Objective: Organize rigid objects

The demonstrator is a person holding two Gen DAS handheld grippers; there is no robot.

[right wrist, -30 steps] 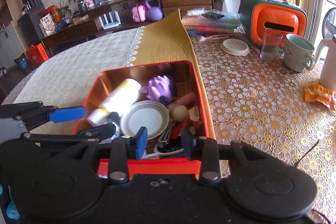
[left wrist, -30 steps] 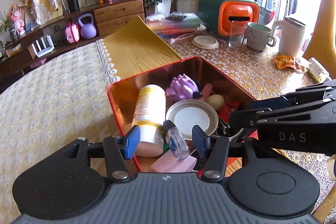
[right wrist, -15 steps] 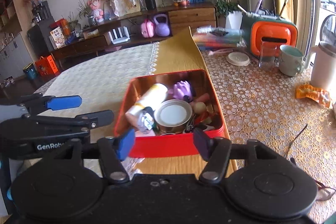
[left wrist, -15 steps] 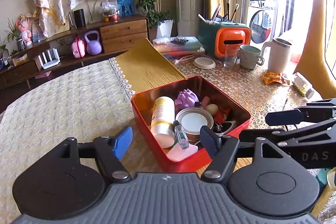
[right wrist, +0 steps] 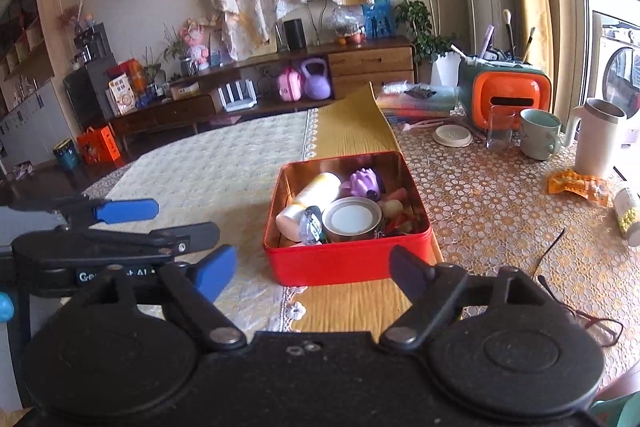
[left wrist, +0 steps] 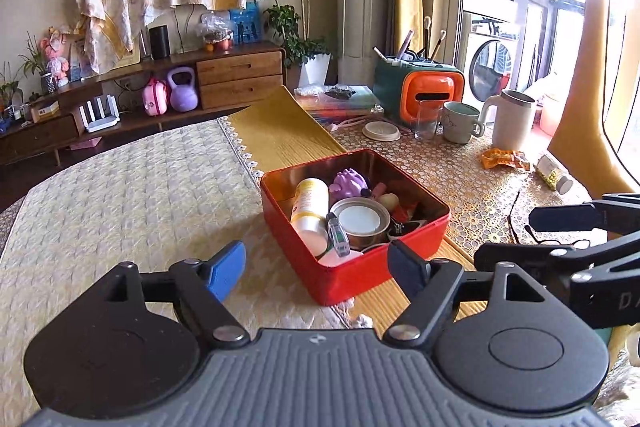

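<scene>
The red square metal tin (left wrist: 348, 275) with the shiny copper-coloured inside sits on the table, right where the cream quilted cloth (left wrist: 120, 195) meets a yellow runner (left wrist: 280, 131). It's packed: a white and yellow plastic bottle (left wrist: 310, 203) lying on its side along the left wall, a round metal can with a white lid (left wrist: 360, 219) just beside it, a purple bumpy toy (left wrist: 350, 185) at the back, and a small clear thing (left wrist: 338, 235) resting against the bottle and the can. A few more bits are on the right side of the tin, too small to tell.

Left gripper (left wrist: 316, 269) is hovering in front of the tin with its jaws opening, nothing pinched between the blue pads, just the tin seen through the gap. Right gripper (right wrist: 312, 271) is the same deal, jaws opening, empty, near the tin's front wall but apart from it.

Further back on the lace-pattern cloth are an orange and green box (left wrist: 420, 91), a clear glass (left wrist: 426, 121), a pale green mug (left wrist: 460, 121) and a white jug (left wrist: 514, 119).
</scene>
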